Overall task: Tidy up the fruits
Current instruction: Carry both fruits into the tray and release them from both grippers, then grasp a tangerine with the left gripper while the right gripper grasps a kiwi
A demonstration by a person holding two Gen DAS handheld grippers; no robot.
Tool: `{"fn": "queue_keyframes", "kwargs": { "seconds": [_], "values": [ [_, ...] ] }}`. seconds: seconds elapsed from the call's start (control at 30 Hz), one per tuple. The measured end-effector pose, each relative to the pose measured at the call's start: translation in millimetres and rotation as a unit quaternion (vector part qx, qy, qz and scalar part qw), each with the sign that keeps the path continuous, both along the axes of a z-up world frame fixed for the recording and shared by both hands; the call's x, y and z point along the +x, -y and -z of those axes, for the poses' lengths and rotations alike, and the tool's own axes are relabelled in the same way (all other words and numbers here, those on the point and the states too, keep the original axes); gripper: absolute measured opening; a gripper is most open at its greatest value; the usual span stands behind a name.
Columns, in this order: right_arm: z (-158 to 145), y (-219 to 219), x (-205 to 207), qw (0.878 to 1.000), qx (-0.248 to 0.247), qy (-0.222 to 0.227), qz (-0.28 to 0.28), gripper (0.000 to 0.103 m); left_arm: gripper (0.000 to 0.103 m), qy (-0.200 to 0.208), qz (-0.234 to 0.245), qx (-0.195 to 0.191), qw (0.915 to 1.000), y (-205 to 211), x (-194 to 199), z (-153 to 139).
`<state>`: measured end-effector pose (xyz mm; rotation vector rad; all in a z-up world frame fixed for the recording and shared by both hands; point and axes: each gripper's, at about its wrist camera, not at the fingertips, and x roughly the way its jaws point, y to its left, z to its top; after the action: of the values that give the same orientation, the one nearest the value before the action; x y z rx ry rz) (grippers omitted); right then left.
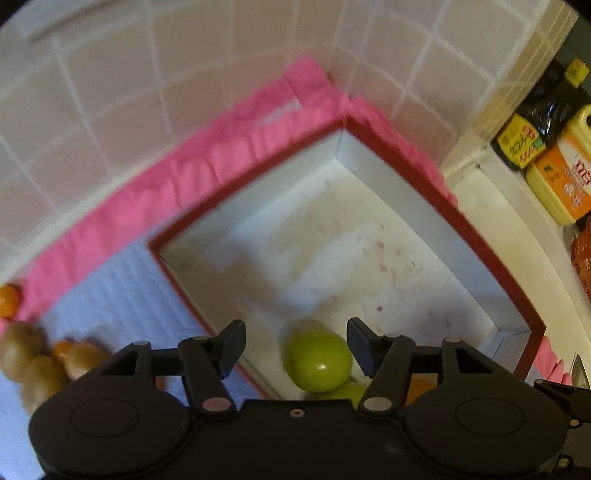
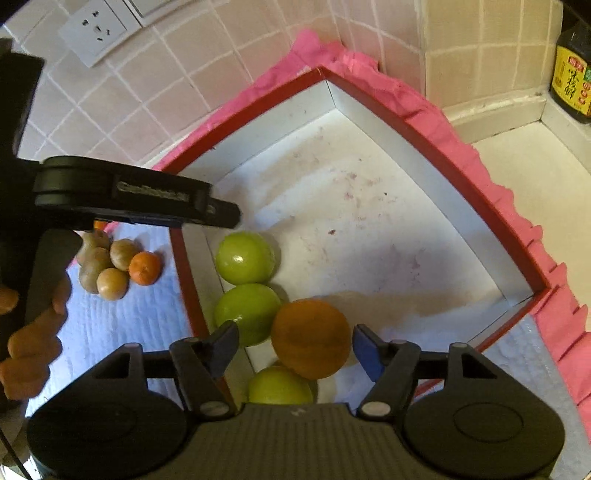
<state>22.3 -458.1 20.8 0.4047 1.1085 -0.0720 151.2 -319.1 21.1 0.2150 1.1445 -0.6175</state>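
A red-rimmed white box [image 1: 491, 258] [image 2: 476, 206] lies on a pink cloth. In the right wrist view it holds three green fruits [image 2: 245, 257], [image 2: 248, 312], [image 2: 279, 386] and an orange [image 2: 311, 338] near its left wall. My right gripper [image 2: 294, 349] is open, its jaws on either side of the orange without touching it. My left gripper [image 1: 296, 345] is open above a green fruit [image 1: 318, 360]; it also shows from the side in the right wrist view [image 2: 236, 215]. Brown fruits [image 2: 105, 267] and a small orange [image 2: 144, 268] lie on the blue mat left of the box.
Tiled walls meet behind the box. A wall socket [image 2: 96, 30] is at upper left. Sauce bottles [image 1: 539, 122] [image 2: 572, 77] and a yellow jug [image 1: 565, 177] stand on the counter at right. A blue mat [image 1: 118, 295] lies left of the box.
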Motion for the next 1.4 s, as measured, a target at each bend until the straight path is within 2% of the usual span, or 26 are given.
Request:
{"fn": "queue_keyframes", "kwargs": {
  "seconds": [0.33, 0.5, 0.73, 0.87, 1.07, 1.27, 1.4],
  "values": [
    [-43.5, -24.7, 13.9, 0.998, -0.031, 0.048, -0.016, 0.076, 0.078, 0.083, -0.064, -0.008, 0.9945, -73.5, 4.3, -61.6],
    [-62.1, -52.1, 36.9, 0.997, -0.030, 0.068, -0.037, 0.076, 0.078, 0.094, -0.112, -0.011, 0.9892, -129.4, 11.1, -81.4],
    [-79.2, -112.5, 74.8, 0.991, -0.029, 0.093, -0.091, 0.079, 0.079, 0.102, -0.186, -0.006, 0.9772, -224.9, 13.7, -90.4],
    [-73.6, -145.2, 96.5, 0.989, -0.006, 0.096, -0.116, 0.080, 0.079, 0.094, -0.228, 0.006, 0.9691, -279.1, 14.1, -78.8],
    [-40.8, -195.3, 122.3, 0.986, 0.026, 0.064, -0.150, 0.080, 0.079, 0.056, -0.287, 0.018, 0.9561, -353.8, 3.1, -43.9],
    [9.8, -216.1, 138.2, 0.988, 0.068, 0.012, -0.141, 0.079, 0.079, 0.007, -0.322, 0.021, 0.9463, -404.2, -12.9, -6.5],
    [33.8, -223.9, 142.7, 0.990, 0.055, -0.004, -0.131, 0.077, 0.079, -0.021, -0.342, 0.012, 0.9394, -422.6, -21.5, 14.5]
  ]
}}
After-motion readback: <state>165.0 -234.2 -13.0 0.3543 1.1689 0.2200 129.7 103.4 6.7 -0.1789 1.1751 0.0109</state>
